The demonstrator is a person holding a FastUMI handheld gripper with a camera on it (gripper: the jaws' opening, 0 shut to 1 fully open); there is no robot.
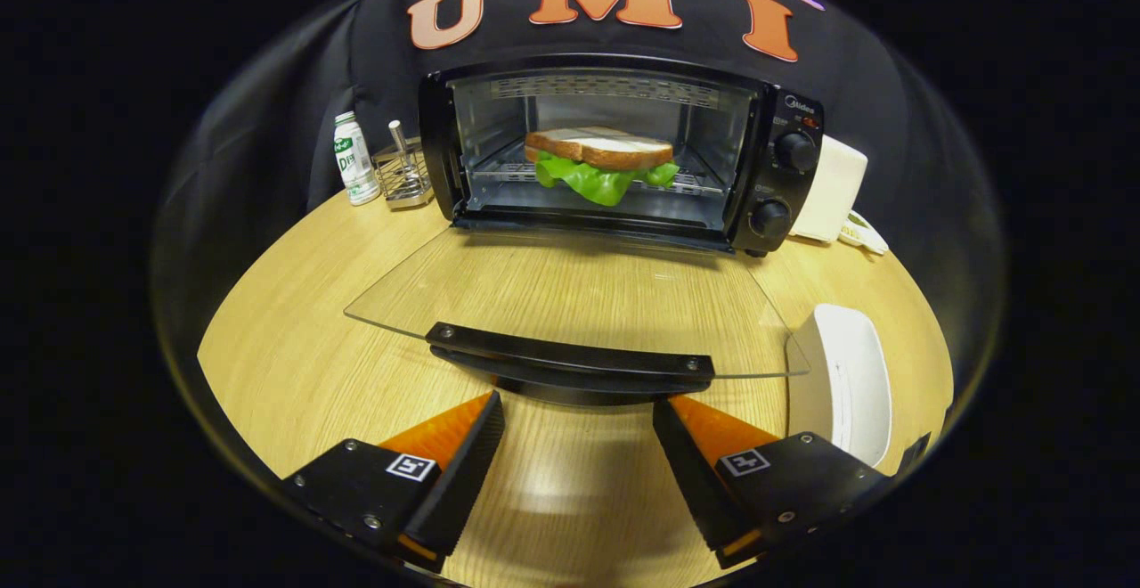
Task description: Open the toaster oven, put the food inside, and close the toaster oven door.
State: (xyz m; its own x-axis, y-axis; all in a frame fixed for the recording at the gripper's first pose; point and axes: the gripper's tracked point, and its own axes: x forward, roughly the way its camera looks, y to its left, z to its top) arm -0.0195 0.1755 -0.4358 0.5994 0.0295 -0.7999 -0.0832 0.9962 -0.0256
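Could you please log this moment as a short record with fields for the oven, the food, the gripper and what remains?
toaster oven: on wooden table, glass door folded fully down
door handle: just ahead of the fingertips, untouched
sandwich: on the rack inside, lettuce hanging over the front
gripper: open, fingers apart, holding nothing
white dish: beside the door's edge
remaining: close the door
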